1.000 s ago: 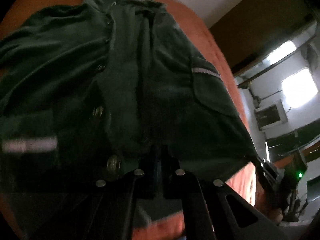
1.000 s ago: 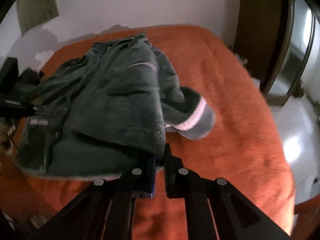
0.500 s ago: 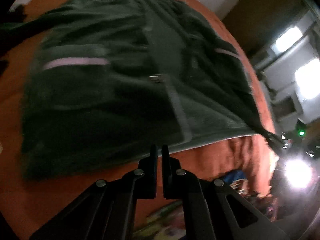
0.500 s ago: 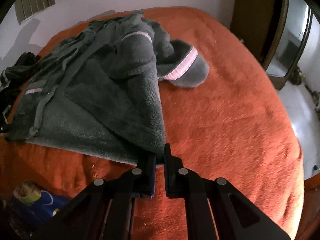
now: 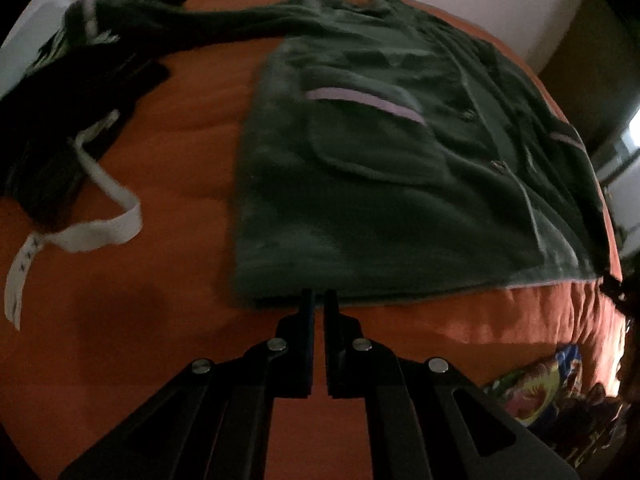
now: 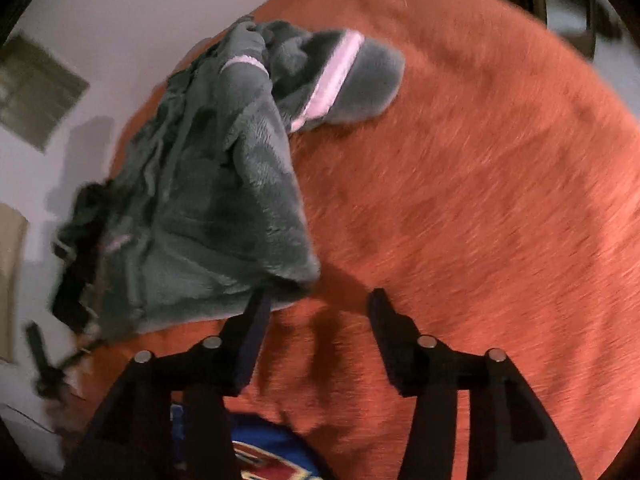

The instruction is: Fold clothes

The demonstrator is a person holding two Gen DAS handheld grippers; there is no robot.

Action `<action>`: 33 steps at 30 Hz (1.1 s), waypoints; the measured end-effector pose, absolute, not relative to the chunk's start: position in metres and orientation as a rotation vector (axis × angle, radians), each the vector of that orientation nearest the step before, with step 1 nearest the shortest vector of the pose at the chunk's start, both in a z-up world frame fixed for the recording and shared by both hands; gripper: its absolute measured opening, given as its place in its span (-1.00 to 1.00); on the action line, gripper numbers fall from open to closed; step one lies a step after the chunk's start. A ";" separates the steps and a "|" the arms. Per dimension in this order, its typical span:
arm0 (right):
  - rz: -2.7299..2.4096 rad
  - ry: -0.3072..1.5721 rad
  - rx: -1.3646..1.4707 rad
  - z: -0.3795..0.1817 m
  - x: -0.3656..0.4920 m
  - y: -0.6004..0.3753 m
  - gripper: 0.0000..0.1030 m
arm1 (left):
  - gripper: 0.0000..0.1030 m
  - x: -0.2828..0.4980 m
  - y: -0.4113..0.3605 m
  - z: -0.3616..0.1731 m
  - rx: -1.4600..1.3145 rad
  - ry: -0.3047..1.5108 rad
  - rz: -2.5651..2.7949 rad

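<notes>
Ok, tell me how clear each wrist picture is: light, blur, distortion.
Left wrist view: dim and murky, the green jacket softly blurred, bright glare at the right edge, fisheye bending the orange blanket. Right wrist view: brighter, but motion blur streaks the blanket and jacket; dark shadows lie under the opening right hand-held gripper.

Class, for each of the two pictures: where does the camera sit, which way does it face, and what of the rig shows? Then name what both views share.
Left wrist: on the left gripper, looking down along its shut fingers at the green jacket hem, dark clothes at left.
Right wrist: on the right gripper, looking down at the orange blanket; its jaws are opening, nothing pressed between them; jacket corner by its left finger.
Shared: the jacket and blanket.
</notes>
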State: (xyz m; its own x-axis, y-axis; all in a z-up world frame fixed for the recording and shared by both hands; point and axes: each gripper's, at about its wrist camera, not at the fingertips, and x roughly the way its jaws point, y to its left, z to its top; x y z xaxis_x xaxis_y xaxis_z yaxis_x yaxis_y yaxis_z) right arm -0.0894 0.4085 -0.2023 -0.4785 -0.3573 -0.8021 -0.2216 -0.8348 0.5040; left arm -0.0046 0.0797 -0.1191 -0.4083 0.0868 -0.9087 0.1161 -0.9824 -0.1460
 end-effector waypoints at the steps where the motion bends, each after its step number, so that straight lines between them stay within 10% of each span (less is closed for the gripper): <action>1: -2.482 -0.888 1.565 -0.205 -0.090 0.408 0.02 | -0.91 -0.004 0.077 -0.121 1.699 0.310 -2.599; 5: -2.527 -0.835 1.544 -0.204 -0.095 0.400 -0.03 | -0.91 -0.006 0.074 -0.130 1.706 0.315 -2.579; 8: -2.595 -0.690 1.495 -0.190 -0.095 0.386 -0.93 | -0.91 -0.005 0.076 -0.133 1.717 0.309 -2.573; 13: -2.774 -0.292 1.435 -0.165 -0.075 0.371 -0.94 | -0.90 -0.004 0.078 -0.129 1.712 0.302 -2.589; 19: -2.586 -0.662 1.722 -0.194 -0.077 0.426 -1.00 | -0.90 -0.008 0.077 -0.126 1.716 0.331 -2.590; 21: -2.637 -0.673 1.542 -0.153 -0.075 0.429 -0.94 | -0.90 -0.007 0.076 -0.120 1.700 0.337 -2.605; 24: -2.673 -0.485 1.351 -0.105 -0.088 0.402 0.06 | -0.90 -0.010 0.073 -0.120 1.693 0.345 -2.615; 33: -2.456 -0.075 1.390 -0.135 -0.193 0.243 0.12 | -0.90 -0.011 0.067 -0.121 1.714 0.405 -2.582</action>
State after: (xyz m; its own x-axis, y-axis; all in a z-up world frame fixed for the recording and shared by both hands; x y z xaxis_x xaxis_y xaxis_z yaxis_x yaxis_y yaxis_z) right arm -0.1928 0.2433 -0.1353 -0.4770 -0.2980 -0.8269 0.2467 -0.9483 0.1995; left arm -0.0108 0.0669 -0.1208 -0.3986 0.1289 -0.9080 0.1554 -0.9663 -0.2054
